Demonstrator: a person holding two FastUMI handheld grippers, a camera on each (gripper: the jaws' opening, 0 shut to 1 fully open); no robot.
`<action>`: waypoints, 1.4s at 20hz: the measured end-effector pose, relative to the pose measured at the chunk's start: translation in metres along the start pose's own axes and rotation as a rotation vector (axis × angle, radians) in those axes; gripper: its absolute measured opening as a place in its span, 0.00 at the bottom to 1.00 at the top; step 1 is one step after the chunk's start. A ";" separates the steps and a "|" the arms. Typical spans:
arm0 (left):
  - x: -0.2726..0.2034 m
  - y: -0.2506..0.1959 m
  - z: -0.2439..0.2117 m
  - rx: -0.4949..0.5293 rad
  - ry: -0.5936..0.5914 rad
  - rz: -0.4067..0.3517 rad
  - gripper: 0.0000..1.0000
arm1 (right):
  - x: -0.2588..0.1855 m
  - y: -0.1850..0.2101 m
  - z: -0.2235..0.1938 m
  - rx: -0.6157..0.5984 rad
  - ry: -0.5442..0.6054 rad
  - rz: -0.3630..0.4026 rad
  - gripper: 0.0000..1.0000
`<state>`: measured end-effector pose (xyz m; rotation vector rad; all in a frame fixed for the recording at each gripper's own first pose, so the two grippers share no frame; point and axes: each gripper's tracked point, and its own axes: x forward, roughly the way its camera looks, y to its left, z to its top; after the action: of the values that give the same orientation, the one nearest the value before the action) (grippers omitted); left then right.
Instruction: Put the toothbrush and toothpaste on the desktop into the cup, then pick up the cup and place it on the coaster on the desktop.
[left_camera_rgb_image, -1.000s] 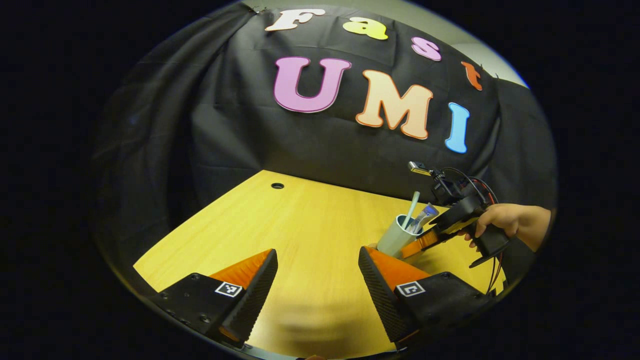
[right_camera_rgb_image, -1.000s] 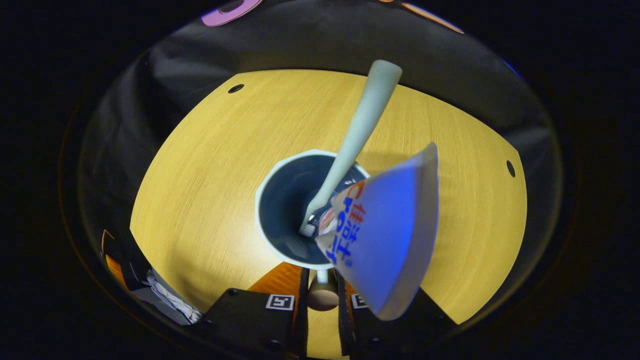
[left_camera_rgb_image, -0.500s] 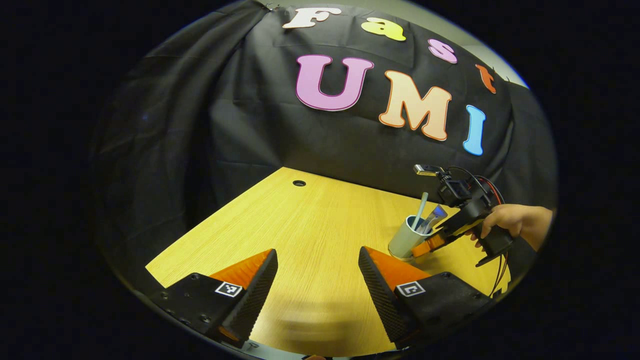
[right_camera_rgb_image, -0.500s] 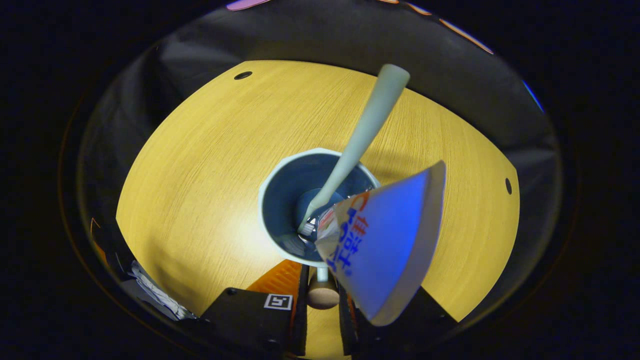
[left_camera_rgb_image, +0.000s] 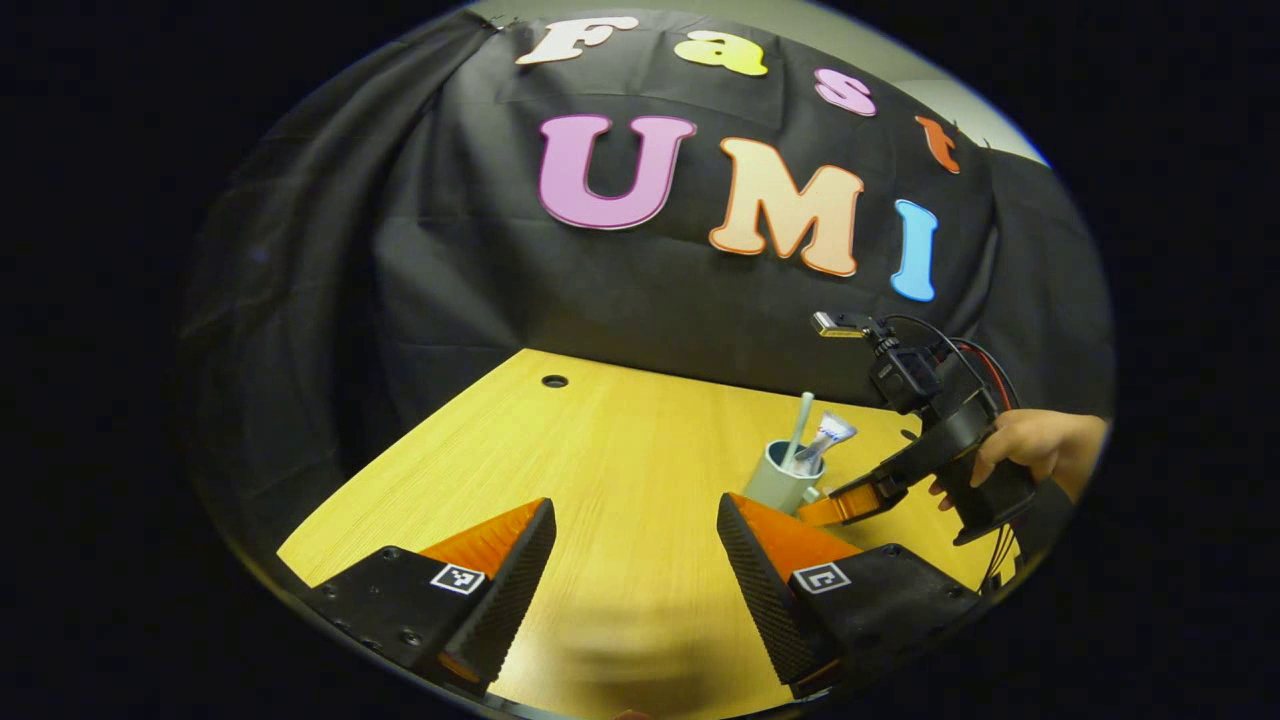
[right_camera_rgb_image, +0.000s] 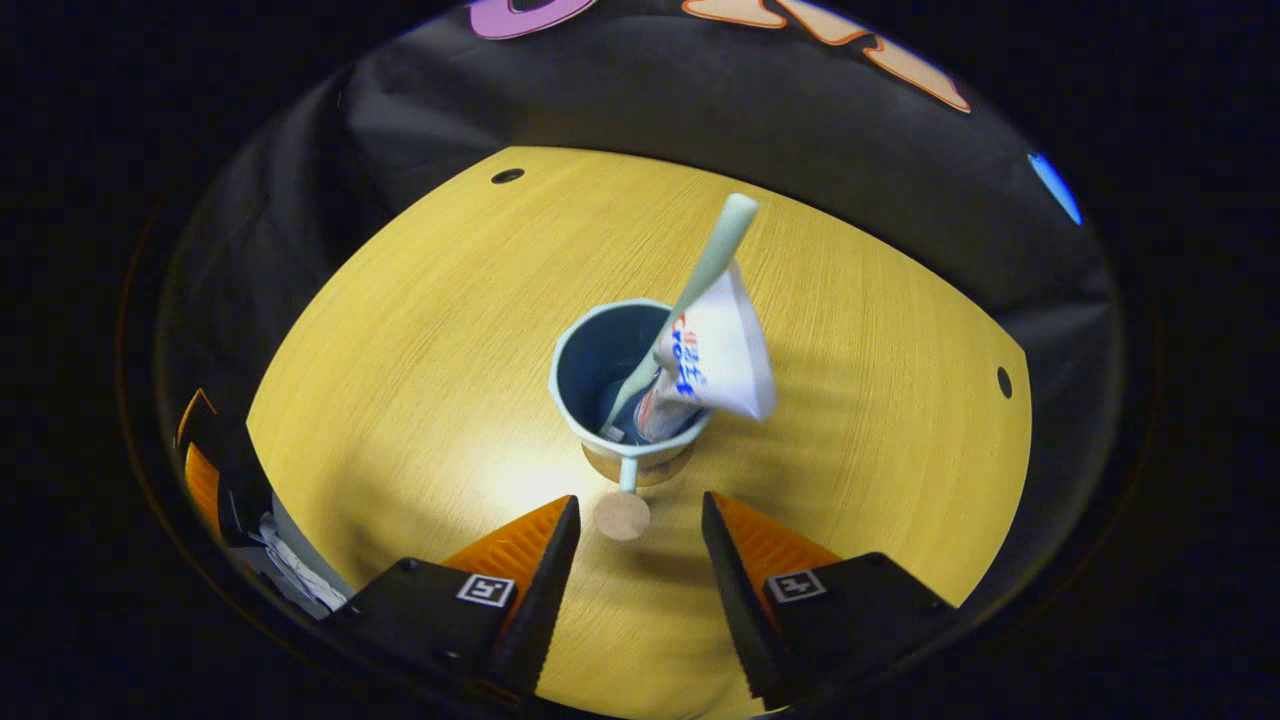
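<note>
In the right gripper view a pale blue cup (right_camera_rgb_image: 590, 365) stands upright on the wooden desktop (right_camera_rgb_image: 400, 380). In it are a pale toothbrush (right_camera_rgb_image: 718, 250) and a white toothpaste tube (right_camera_rgb_image: 722, 350). A brown coaster edge (right_camera_rgb_image: 668, 470) shows under the cup's base. The cup's handle ends in a round wooden knob (right_camera_rgb_image: 622, 517). My right gripper (right_camera_rgb_image: 640, 505) is open, a finger on each side of that knob and clear of it. From the left gripper view the cup (left_camera_rgb_image: 778, 482) sits just beyond the right gripper (left_camera_rgb_image: 850, 500), which a hand (left_camera_rgb_image: 1035, 450) holds. My left gripper (left_camera_rgb_image: 635, 510) hangs open over bare desktop.
The desktop has small round holes at the back left (right_camera_rgb_image: 507, 176) and the right (right_camera_rgb_image: 1003, 381). Black cloth walls (left_camera_rgb_image: 620, 290) close the far side and the left. The left gripper (right_camera_rgb_image: 210, 480) and something white (right_camera_rgb_image: 295, 575) sit at the lower left of the right gripper view.
My right gripper has opened, let go of the cup's handle and drawn back. The cup, tilted and lifted before, now stands upright. The left gripper stays open.
</note>
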<state>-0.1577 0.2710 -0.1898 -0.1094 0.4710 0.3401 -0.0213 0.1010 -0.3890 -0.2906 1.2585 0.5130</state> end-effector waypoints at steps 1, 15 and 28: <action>0.003 -0.009 0.003 0.015 -0.002 -0.011 0.95 | -0.006 -0.004 -0.003 0.019 -0.029 -0.001 0.80; 0.018 -0.148 0.058 0.088 -0.123 -0.154 0.95 | -0.183 -0.129 -0.007 0.225 -0.774 -0.142 0.96; -0.003 -0.202 0.119 0.137 -0.285 -0.210 0.95 | -0.290 -0.167 0.000 0.316 -1.077 -0.251 0.99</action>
<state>-0.0392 0.1022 -0.0777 0.0233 0.1963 0.1129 0.0030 -0.1012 -0.1240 0.1080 0.2307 0.1785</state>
